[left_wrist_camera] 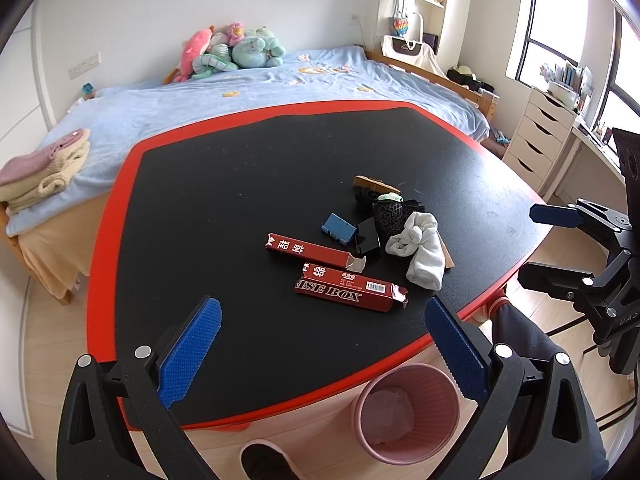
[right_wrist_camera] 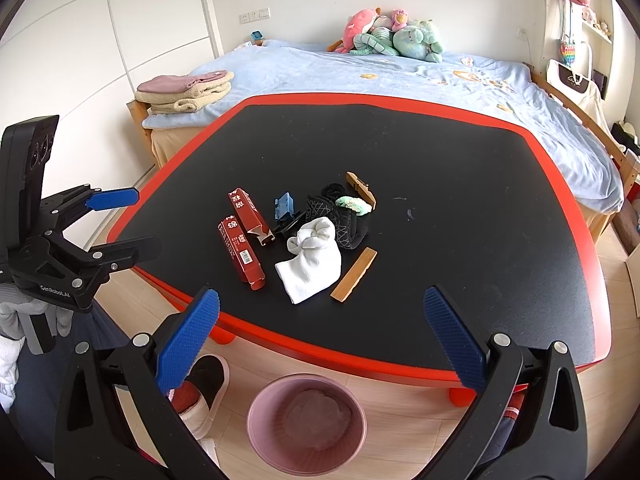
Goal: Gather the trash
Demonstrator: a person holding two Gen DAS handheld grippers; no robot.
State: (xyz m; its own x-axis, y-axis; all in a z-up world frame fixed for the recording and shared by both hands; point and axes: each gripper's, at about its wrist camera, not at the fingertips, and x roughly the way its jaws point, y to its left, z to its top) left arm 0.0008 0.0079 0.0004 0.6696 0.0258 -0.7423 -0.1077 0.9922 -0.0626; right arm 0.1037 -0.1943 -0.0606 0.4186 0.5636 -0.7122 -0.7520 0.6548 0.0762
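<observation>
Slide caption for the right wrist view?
Open right gripper above pink ribbed bin, facing two red cardboard boxes on black table.

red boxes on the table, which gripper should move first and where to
Probably the left gripper should ease forward and down toward the nearer red box. Its jaws are open and empty, and that box lies flat just ahead between them, with bare table around it. The pink bin stands on the floor right below the table edge, so the carry would be short. The right gripper is also open.
</observation>
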